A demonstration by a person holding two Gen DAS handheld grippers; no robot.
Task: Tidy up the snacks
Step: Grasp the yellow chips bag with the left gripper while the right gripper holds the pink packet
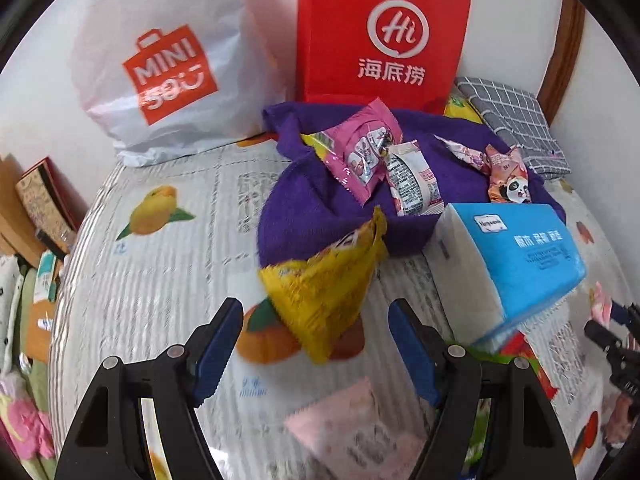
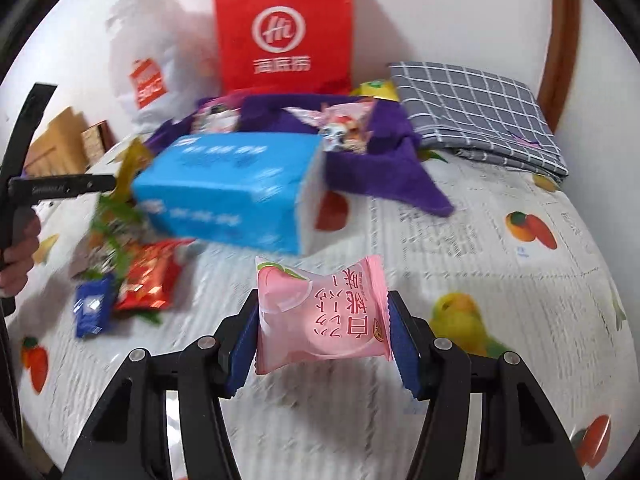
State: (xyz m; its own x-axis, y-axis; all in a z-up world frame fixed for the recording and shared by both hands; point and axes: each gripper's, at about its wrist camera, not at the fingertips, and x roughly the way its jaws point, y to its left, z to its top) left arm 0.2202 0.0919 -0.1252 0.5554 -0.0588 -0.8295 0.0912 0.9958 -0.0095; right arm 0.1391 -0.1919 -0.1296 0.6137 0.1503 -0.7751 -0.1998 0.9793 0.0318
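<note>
My left gripper (image 1: 316, 344) is open; a yellow snack packet (image 1: 324, 284) sits blurred just ahead between its fingers, at the edge of the purple cloth (image 1: 320, 216). The cloth holds a pink packet (image 1: 360, 148), a white-red packet (image 1: 412, 180) and a panda packet (image 1: 508, 184). My right gripper (image 2: 322, 336) is shut on a pink peach snack packet (image 2: 320, 312), held above the bed. A red packet (image 2: 148, 276), a blue packet (image 2: 92, 308) and a green packet (image 2: 112, 216) lie at the left in the right wrist view.
A blue tissue pack (image 1: 516, 264) lies beside the cloth; it also shows in the right wrist view (image 2: 228, 192). A red paper bag (image 1: 380, 36) and a white Miniso bag (image 1: 160, 64) stand against the wall. A folded grey checked cloth (image 2: 476, 112) lies at the back right.
</note>
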